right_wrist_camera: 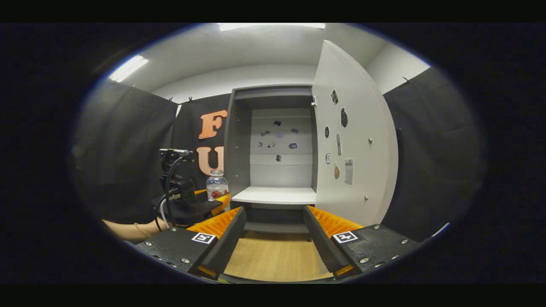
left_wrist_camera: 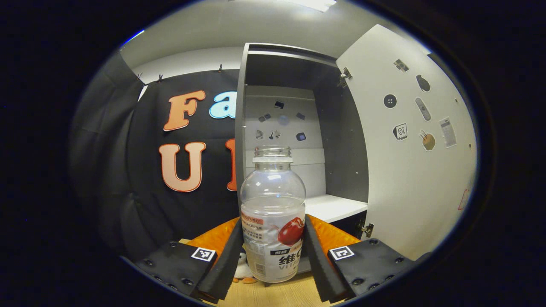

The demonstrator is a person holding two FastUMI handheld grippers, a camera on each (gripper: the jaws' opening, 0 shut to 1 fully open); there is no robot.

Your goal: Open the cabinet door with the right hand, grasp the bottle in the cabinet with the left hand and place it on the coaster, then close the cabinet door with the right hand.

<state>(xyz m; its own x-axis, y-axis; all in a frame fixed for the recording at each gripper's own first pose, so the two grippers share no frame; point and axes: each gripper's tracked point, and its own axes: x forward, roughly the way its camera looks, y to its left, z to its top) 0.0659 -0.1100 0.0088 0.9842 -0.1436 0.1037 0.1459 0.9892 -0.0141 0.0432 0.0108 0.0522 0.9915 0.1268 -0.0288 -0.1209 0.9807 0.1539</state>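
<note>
A clear plastic bottle [left_wrist_camera: 273, 213] with a red fruit on its label stands upright between the fingers of my left gripper [left_wrist_camera: 273, 221], which is shut on its lower half. The bottle's base is just over the wooden table [left_wrist_camera: 277, 294], in front of the open cabinet [left_wrist_camera: 281, 128]. In the right gripper view the left gripper [right_wrist_camera: 213, 202] holds the bottle [right_wrist_camera: 216, 184] left of the cabinet [right_wrist_camera: 273, 140]. The cabinet's white door [right_wrist_camera: 354, 140] is swung wide to the right. My right gripper [right_wrist_camera: 275, 221] is open with nothing in it, facing the cabinet from farther back.
The cabinet's white shelf [right_wrist_camera: 277, 195] is bare. A small white and orange item [left_wrist_camera: 244, 272] lies on the table by the bottle's lower left. A person's forearm [right_wrist_camera: 132, 228] reaches in from the left. Black cloth walls stand on both sides.
</note>
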